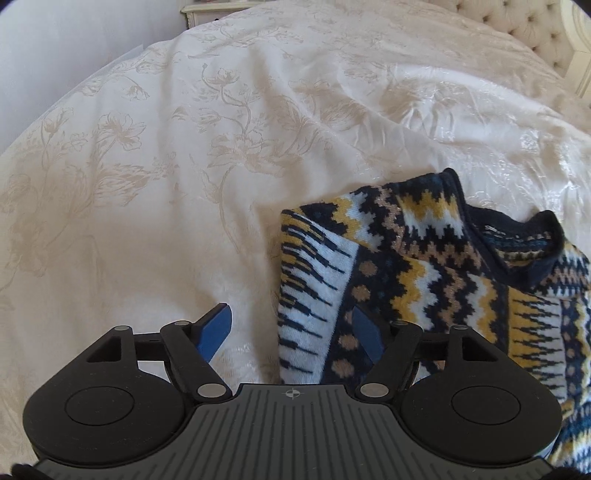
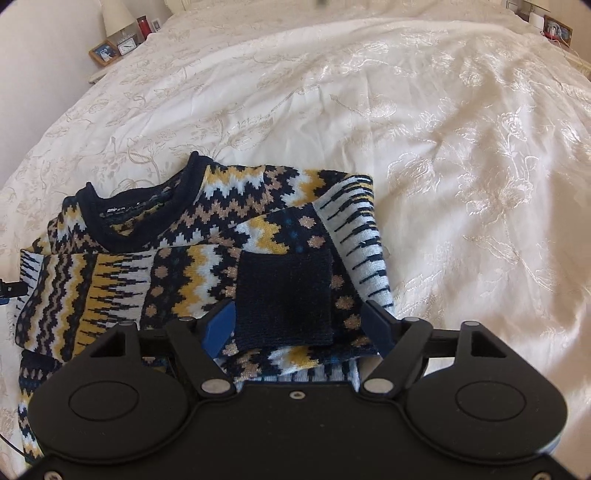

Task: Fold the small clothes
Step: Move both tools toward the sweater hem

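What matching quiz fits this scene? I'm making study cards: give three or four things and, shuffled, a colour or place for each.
Things:
1. cuff
2. collar
3. bedspread
4. clock

Descriptions:
A. cream, flower pattern
B. on the bedside table, far left
C. plain navy, lying between the right gripper's open fingers
D. navy rim at the sweater's far end

Pairs: 1-C, 2-D, 3-A, 4-B

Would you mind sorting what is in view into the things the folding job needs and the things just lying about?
For the job:
patterned sweater
its navy cuff
left gripper
right gripper
bedspread as work surface

Lying about:
photo frame
small clock
red candle
lamp
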Available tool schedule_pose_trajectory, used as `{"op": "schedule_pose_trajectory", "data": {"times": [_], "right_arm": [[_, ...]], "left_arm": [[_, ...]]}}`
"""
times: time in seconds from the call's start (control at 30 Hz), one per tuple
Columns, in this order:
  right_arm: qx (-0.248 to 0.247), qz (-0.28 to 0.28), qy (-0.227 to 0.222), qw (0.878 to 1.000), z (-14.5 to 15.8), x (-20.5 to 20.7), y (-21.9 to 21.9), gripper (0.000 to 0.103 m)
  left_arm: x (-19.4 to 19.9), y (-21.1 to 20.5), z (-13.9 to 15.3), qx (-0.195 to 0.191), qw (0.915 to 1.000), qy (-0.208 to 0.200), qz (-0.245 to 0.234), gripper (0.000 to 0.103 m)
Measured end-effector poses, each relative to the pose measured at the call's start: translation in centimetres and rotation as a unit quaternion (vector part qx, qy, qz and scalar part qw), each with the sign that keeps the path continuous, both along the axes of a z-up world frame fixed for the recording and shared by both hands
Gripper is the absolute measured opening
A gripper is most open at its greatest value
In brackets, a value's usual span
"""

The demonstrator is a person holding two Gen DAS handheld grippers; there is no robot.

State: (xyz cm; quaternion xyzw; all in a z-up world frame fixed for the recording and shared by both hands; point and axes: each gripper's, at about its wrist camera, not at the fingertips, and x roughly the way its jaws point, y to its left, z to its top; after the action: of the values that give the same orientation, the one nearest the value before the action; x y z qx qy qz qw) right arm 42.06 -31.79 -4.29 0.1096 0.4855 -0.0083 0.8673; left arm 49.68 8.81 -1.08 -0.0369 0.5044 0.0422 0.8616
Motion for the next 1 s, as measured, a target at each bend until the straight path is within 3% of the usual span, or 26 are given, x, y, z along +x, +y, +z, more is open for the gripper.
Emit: {"op": "schedule_pose_trajectory", "data": {"times": [0.13,0.43,0.87,1.0], "right_arm": [[0.0,0.001,0.006,1.0,0.5,-2.3,0.1,0.077],[-0.003,0.001,0.023,1.0,0.9,-9.1,1.4,0.084],[-0.005,-0.025,0.05,0.998,0.2,-19.4,4.7,0.087],[0.004,-0.024,0.055,0.998,-0.1,-21.8,5.0,0.087]], "left_arm": [[-3.3,-0.5,0.8,-0.011,0.9998,0.004,-0.015,0.078],[-11.7,-0.9,1.4,-0.034,0.9975,0.02,-0.058,0.078],[-20.3,-0.2,-0.4,-0.066,0.9911,0.055,-0.101,0.083],[-22.6,-0.5,-0.7,-0.059,0.9897,0.06,-0.116,0.083]]}}
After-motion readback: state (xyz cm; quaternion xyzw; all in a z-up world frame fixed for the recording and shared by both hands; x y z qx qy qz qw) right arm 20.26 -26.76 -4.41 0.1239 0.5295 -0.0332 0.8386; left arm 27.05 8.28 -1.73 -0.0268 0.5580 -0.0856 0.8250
